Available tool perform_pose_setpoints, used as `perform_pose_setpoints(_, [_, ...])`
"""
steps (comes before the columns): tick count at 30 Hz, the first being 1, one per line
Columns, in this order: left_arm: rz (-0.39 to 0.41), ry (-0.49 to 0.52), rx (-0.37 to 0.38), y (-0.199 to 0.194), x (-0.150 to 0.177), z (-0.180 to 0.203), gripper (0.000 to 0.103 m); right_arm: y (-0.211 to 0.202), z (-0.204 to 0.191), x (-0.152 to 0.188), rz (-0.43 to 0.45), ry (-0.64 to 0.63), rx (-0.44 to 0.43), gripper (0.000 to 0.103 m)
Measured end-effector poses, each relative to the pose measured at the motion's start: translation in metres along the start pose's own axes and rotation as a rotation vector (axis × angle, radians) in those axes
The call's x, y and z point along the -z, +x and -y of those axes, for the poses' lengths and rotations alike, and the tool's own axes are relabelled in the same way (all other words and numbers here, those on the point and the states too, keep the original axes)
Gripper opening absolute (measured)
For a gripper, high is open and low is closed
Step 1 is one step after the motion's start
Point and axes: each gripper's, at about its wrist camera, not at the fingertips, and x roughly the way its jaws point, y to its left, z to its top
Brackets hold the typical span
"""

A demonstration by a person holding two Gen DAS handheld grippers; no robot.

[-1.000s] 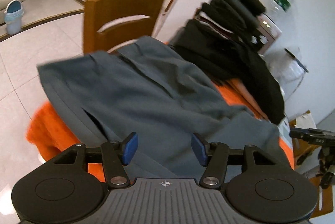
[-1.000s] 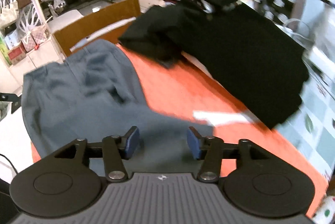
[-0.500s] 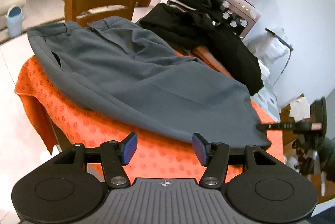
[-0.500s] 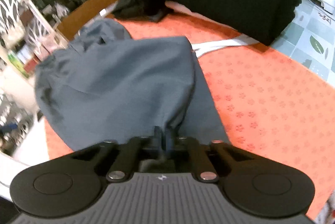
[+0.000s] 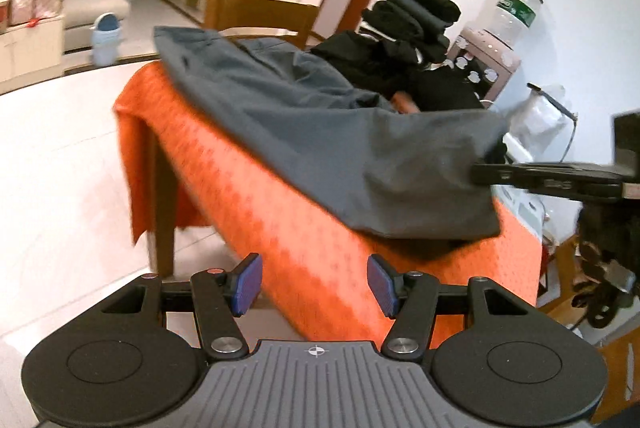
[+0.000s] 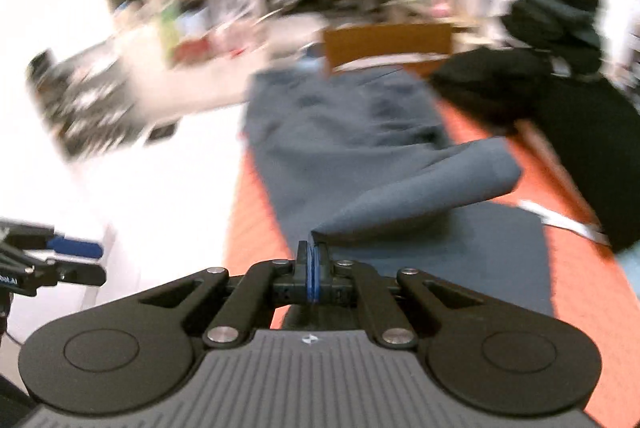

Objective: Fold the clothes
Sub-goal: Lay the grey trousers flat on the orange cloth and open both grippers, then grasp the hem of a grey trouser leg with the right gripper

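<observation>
One pair of grey trousers [image 6: 344,148] lies on the orange cloth [image 5: 304,228] of the table, its long axis running straight away from the right gripper [image 6: 312,260] toward the wooden chair [image 6: 388,40] at the far end, where the waistband rests. The right gripper's pads are pressed together on the hem of one leg, and that leg rises off the table in a loose, tapering fold with its far edge hanging above the rest of the garment. Seen from the left wrist, the same lifted end [image 5: 420,164] hangs from the right gripper's black fingers [image 5: 520,174], which enter from the right edge. The left gripper [image 5: 314,282] is spread wide with nothing between its blue pads; it hovers off the near side of the table, below the cloth's edge and apart from the trousers. The right hand is therefore the nearer one and the only one in contact. The fold probably calls for carrying the hem along the long axis toward the waistband, with the left gripper free to take the other corner or steady the crease. Counted: one pair of grey trousers, two grippers, one chair, one loose black garment [image 6: 580,132] spread beside the trousers, and one stack of folded dark clothes [image 5: 420,12] behind it, whose pieces cannot be counted through the blur.
</observation>
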Motion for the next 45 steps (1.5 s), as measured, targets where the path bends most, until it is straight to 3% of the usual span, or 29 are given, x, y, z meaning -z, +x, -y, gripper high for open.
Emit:
perform_pose_setpoints(4, [0.002,-0.045,-0.035,-0.021,0.027,0.006,0.062,0.012,-0.030,0.010,-0.074,-0.085,-0.087,0.006])
perform_pose_setpoints(6, [0.004,-0.058,-0.057,-0.024,0.036,0.012,0.062,0.006,-0.034,0.014,-0.079,-0.098,-0.114,0.013])
perform_pose_setpoints(8, [0.018,-0.066,-0.072,-0.027,0.043,0.021,0.062,-0.005,-0.030,0.017,-0.074,-0.094,-0.124,0.033])
perform_pose_setpoints(12, [0.049,-0.069,-0.090,-0.023,0.048,0.042,0.063,-0.031,-0.002,0.022,-0.046,-0.074,-0.116,0.035])
perform_pose_setpoints(16, [0.077,-0.064,-0.115,-0.011,0.052,0.073,0.063,-0.047,0.051,0.026,-0.019,-0.045,-0.062,0.036])
perform_pose_setpoints(23, [0.152,-0.135,-0.203,0.019,0.058,0.145,0.064,-0.031,0.167,0.053,-0.071,-0.025,0.010,0.036])
perform_pose_setpoints(30, [0.209,-0.229,-0.274,0.052,0.067,0.225,0.065,-0.005,0.233,0.071,-0.122,-0.089,-0.081,0.036])
perform_pose_setpoints(37, [0.193,-0.253,-0.319,0.069,0.077,0.271,0.065,0.014,0.238,0.077,-0.157,-0.246,-0.249,0.035])
perform_pose_setpoints(41, [0.178,-0.268,-0.361,0.074,0.086,0.285,0.065,0.008,0.229,0.076,-0.184,-0.300,-0.346,0.005])
perform_pose_setpoints(45, [0.164,-0.278,-0.391,0.080,0.095,0.296,0.065,-0.006,0.219,0.073,-0.210,-0.281,-0.463,0.004])
